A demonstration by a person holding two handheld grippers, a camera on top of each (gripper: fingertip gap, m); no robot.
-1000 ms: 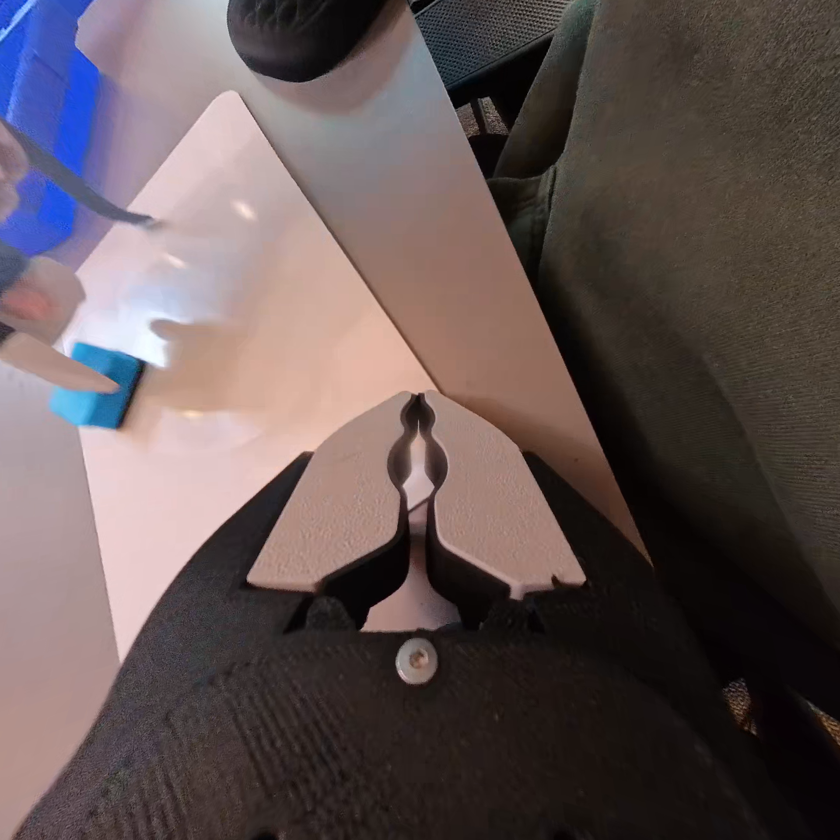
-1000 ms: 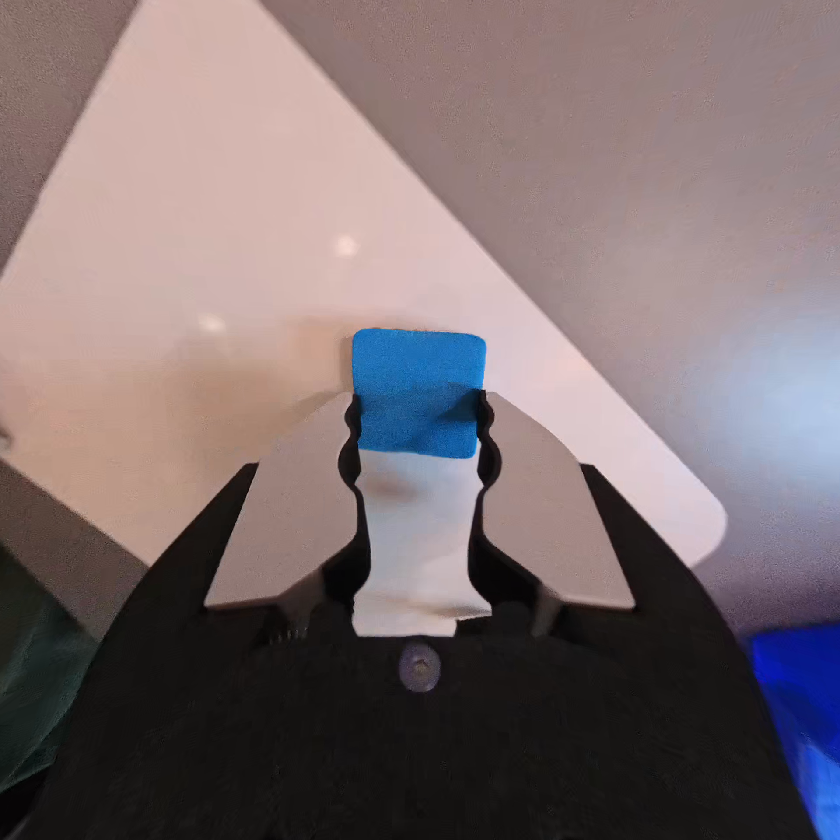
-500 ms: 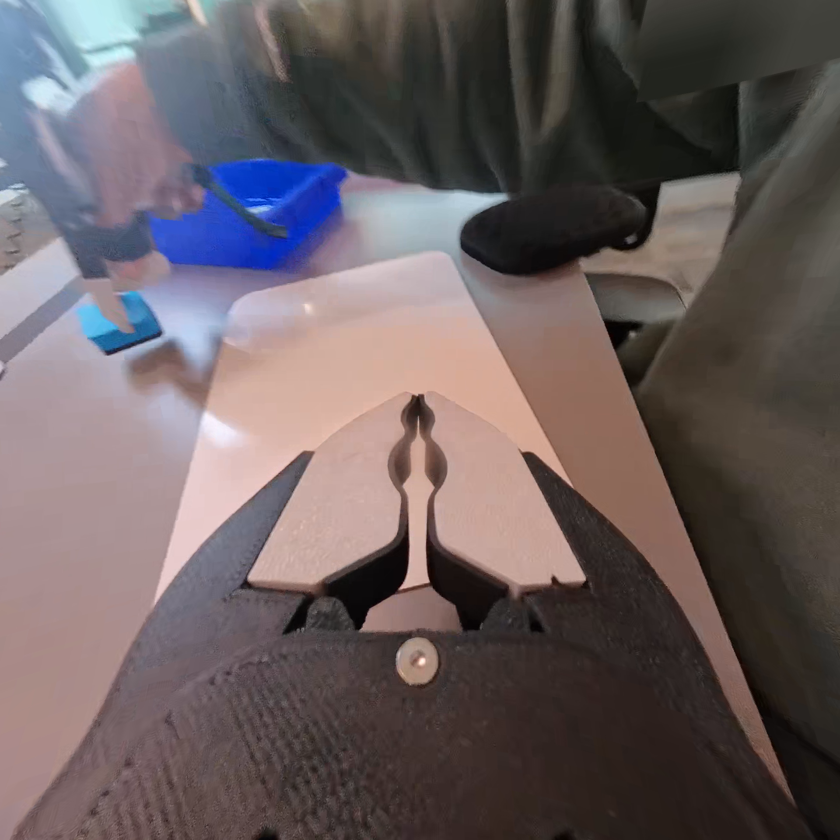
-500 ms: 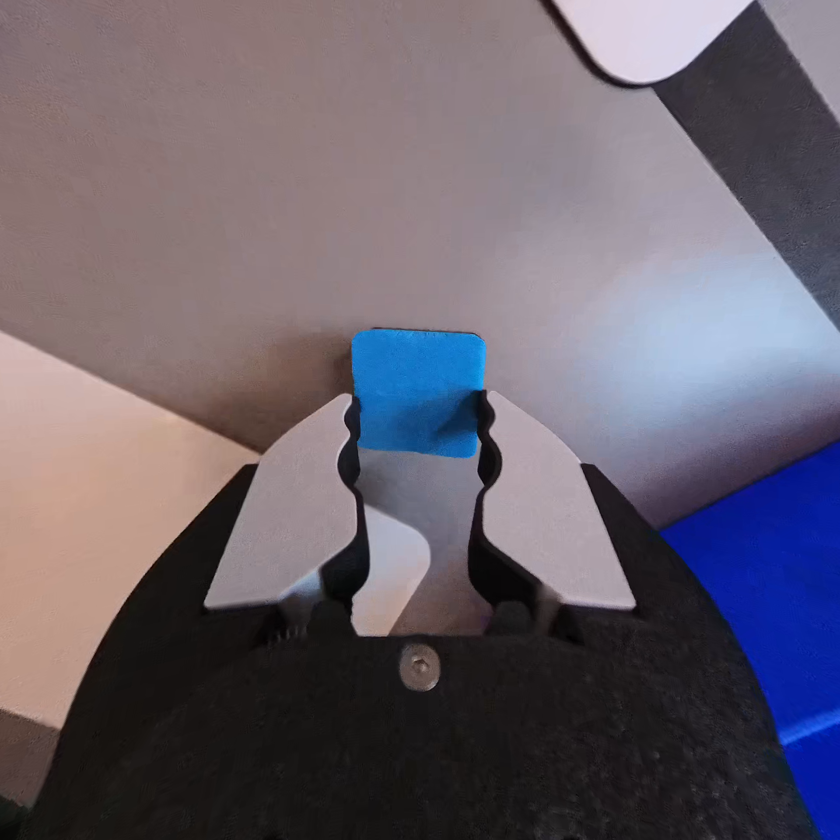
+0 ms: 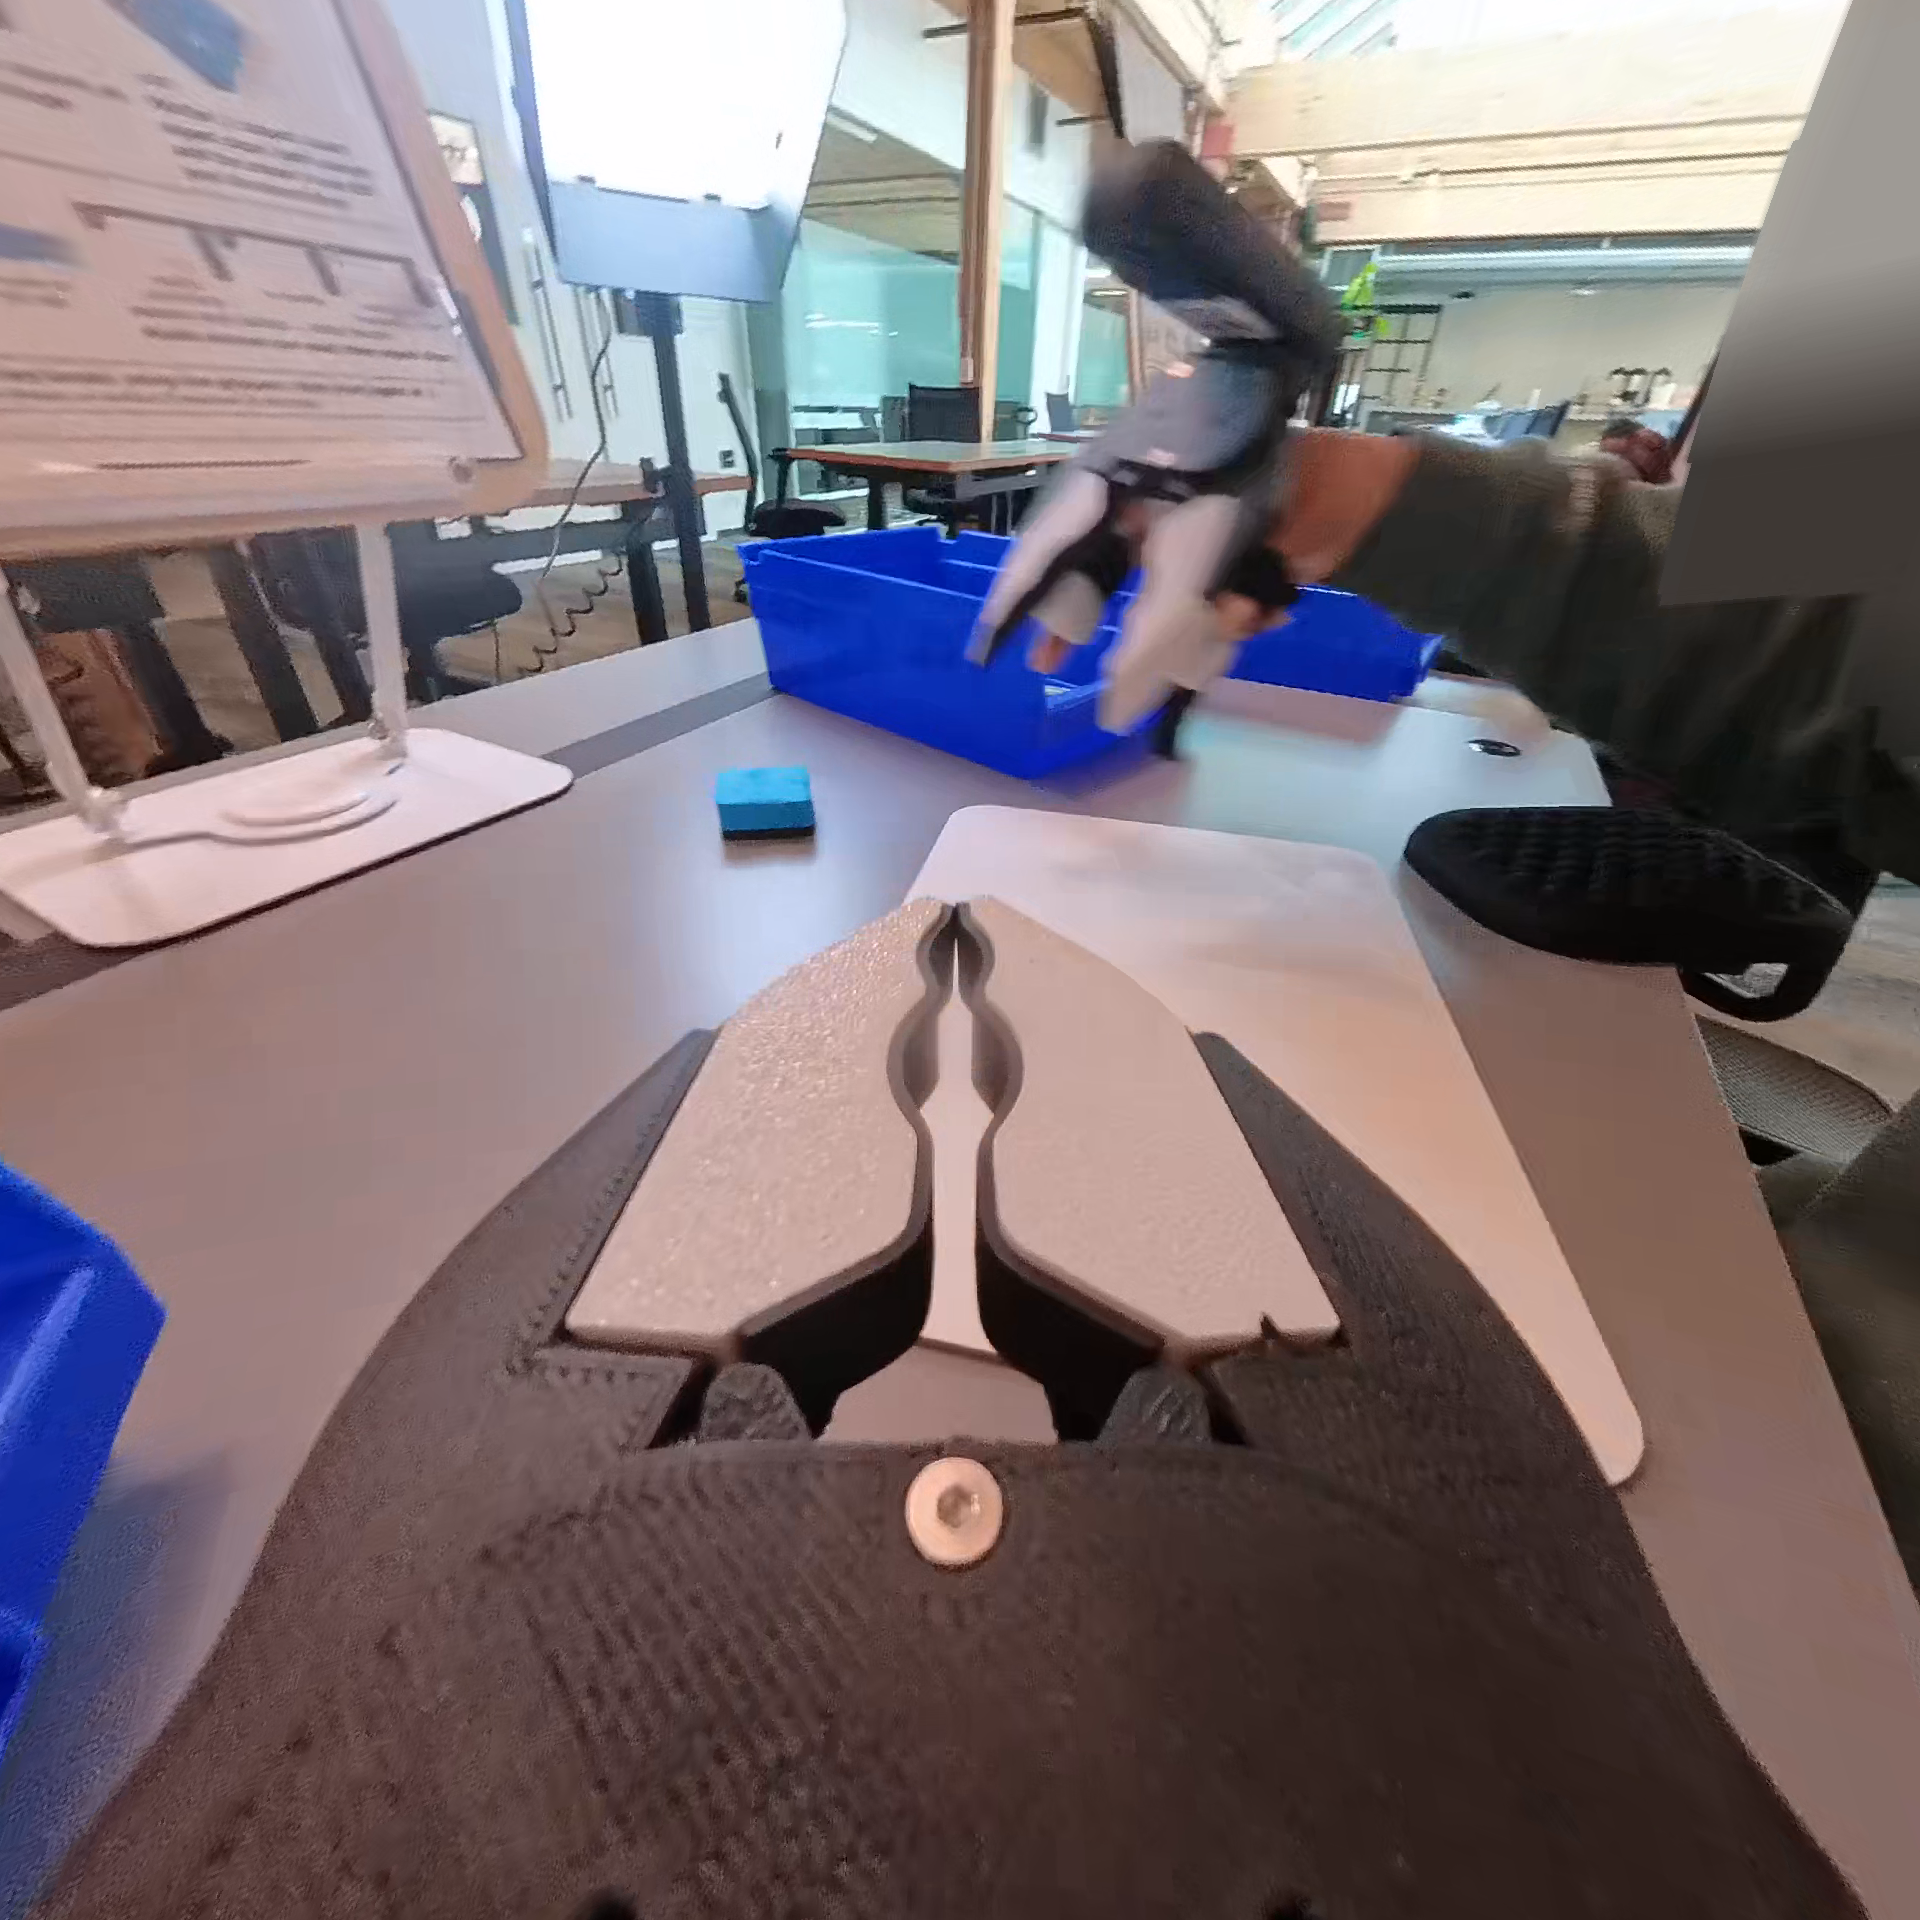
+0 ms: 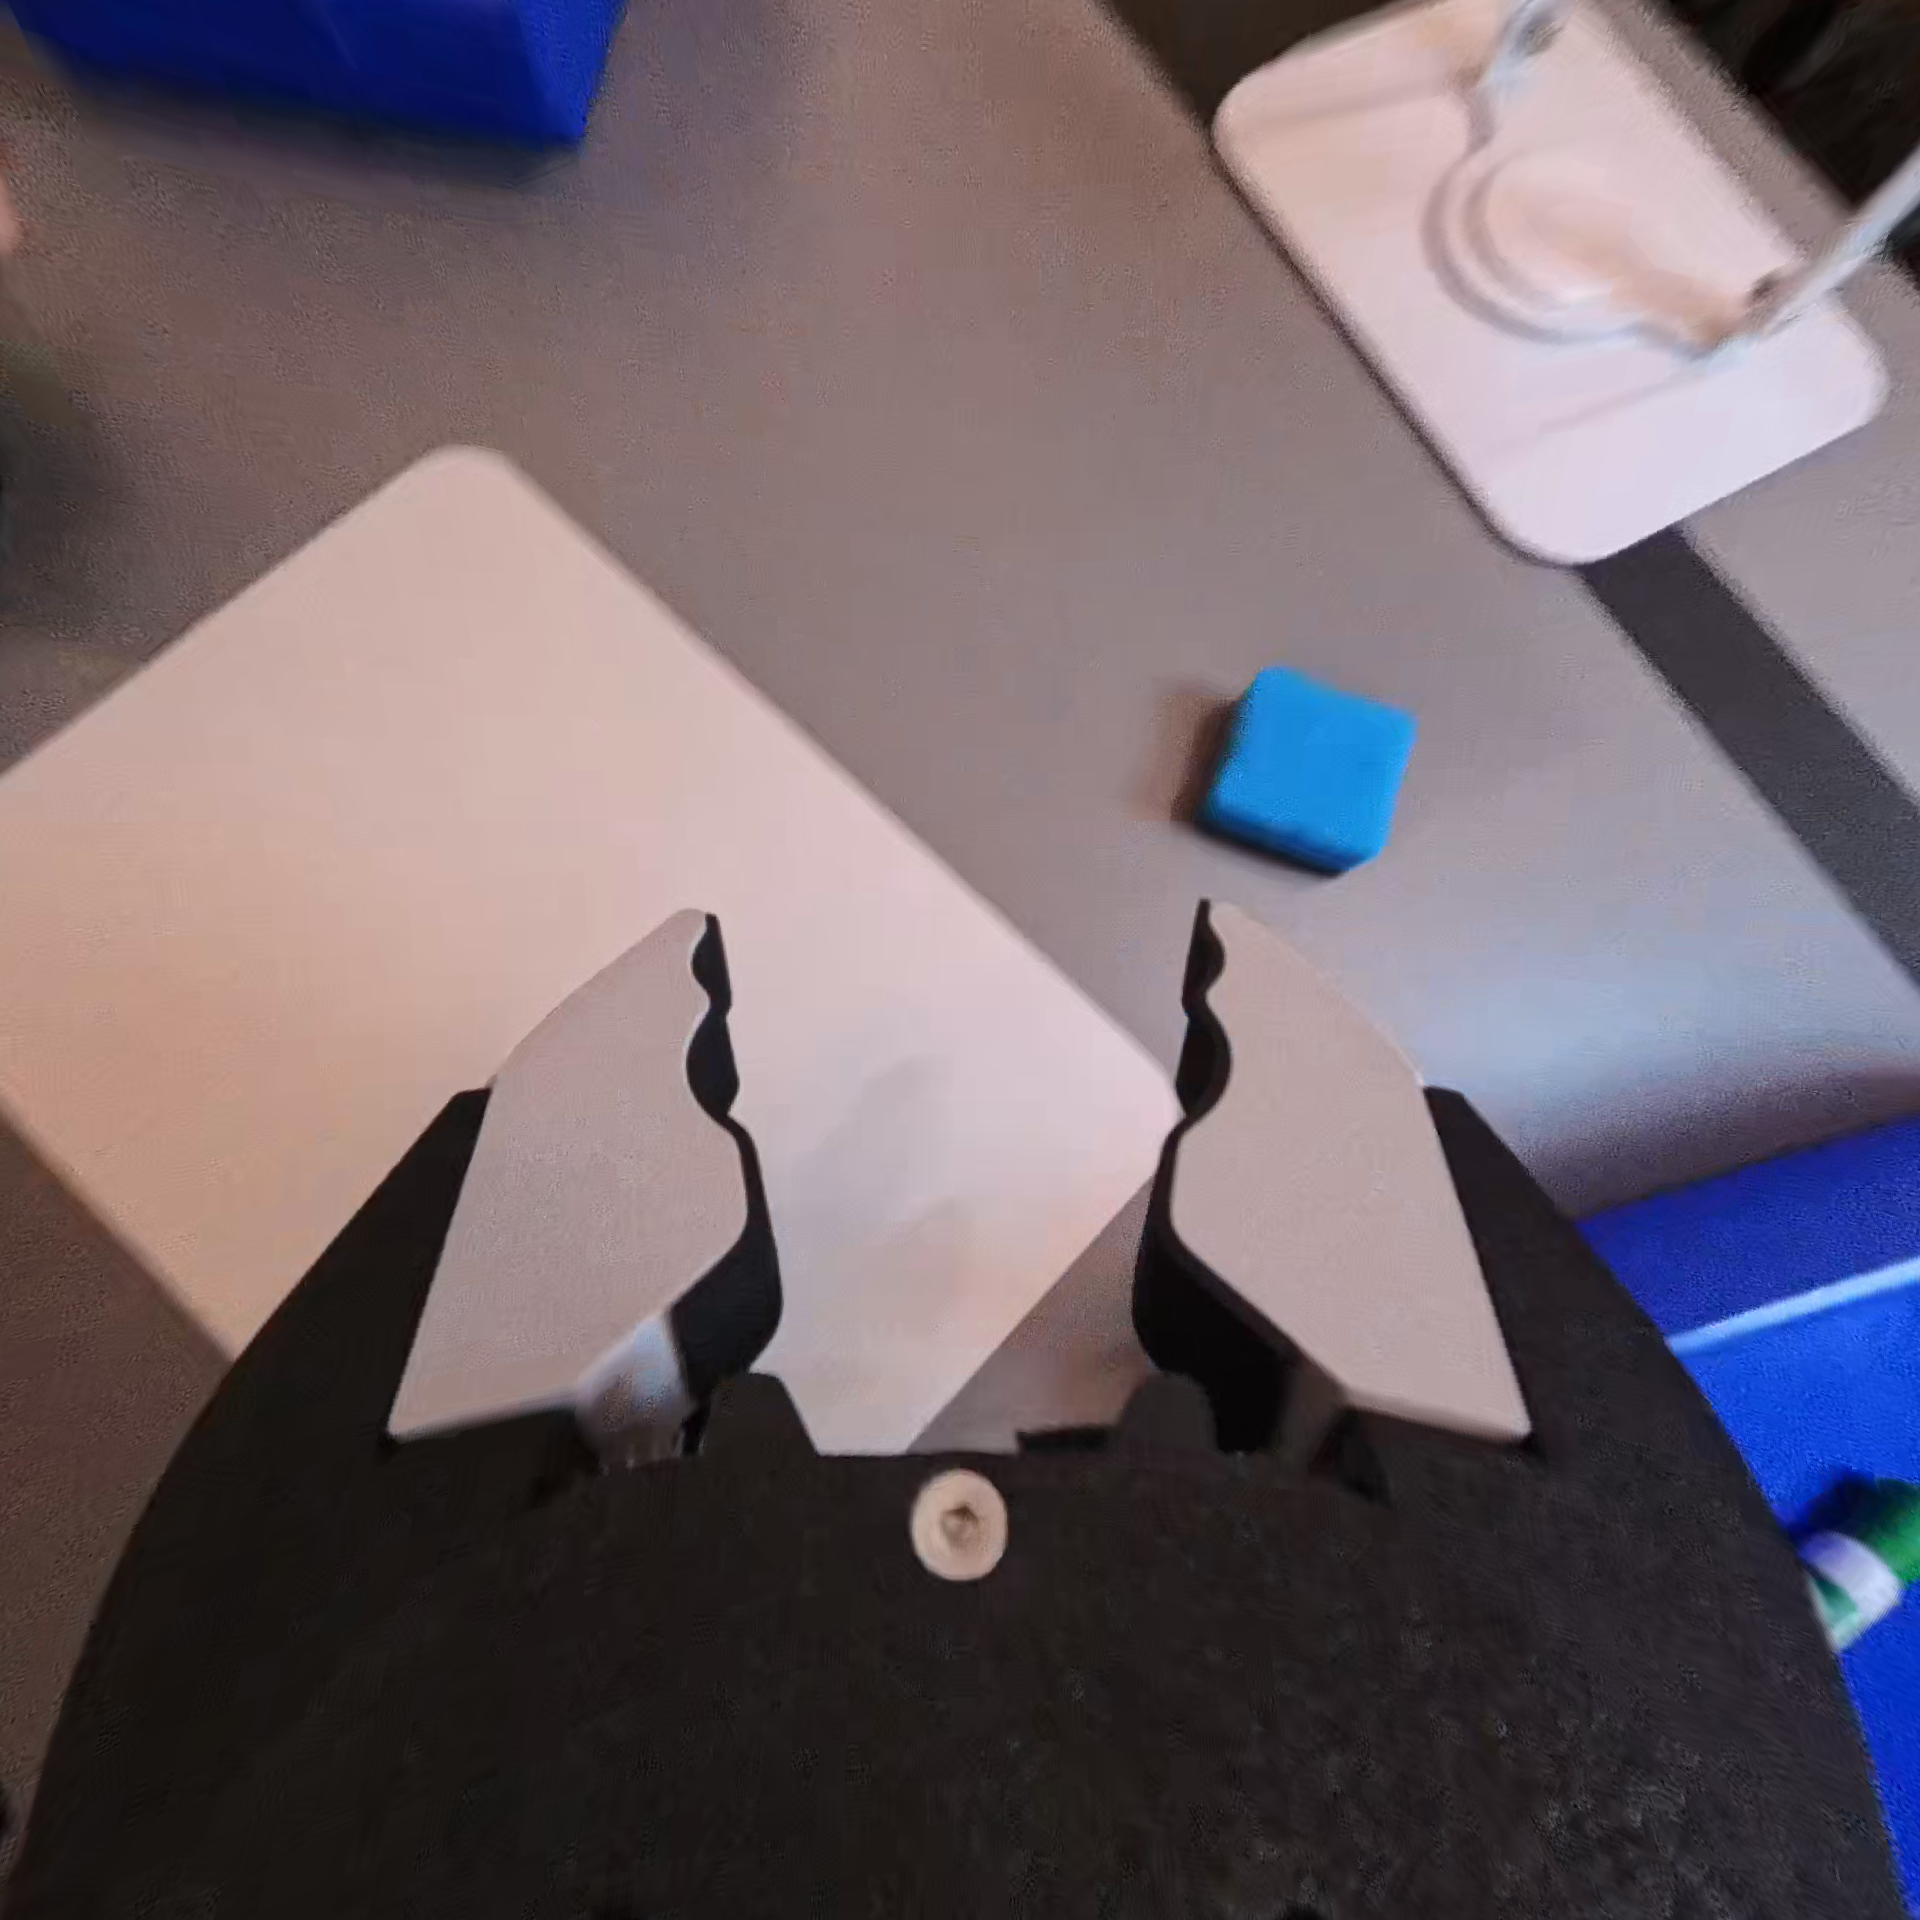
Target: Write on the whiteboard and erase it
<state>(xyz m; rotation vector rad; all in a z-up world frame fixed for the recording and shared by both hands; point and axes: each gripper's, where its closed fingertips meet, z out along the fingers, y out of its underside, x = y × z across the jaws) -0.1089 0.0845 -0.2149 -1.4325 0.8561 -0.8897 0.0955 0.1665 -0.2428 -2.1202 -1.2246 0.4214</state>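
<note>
The white whiteboard (image 5: 1195, 966) lies flat on the grey table and looks blank; it also shows in the right wrist view (image 6: 416, 831). The blue eraser (image 5: 765, 801) lies on the table just off the board's far left corner, and shows in the right wrist view (image 6: 1304, 769) ahead and right of my fingers. My left gripper (image 5: 956, 912) is shut and empty, low over the board's near part. My right gripper (image 6: 956, 914) is open and empty, raised above the board's corner; it also shows in the left wrist view (image 5: 1060, 665), in front of the blue bin.
A blue bin (image 5: 904, 634) stands behind the board; its edge shows in the right wrist view (image 6: 1787, 1330) with a green-and-white marker (image 6: 1870, 1558). A sign stand with a white base (image 5: 270, 821) is far left. Another blue bin (image 5: 52, 1382) is near left. A black chair armrest (image 5: 1621, 894) is at right.
My right gripper set the eraser down on the table, opened and lifted away. The left gripper's view swung from looking down along the board to looking level across the table.
</note>
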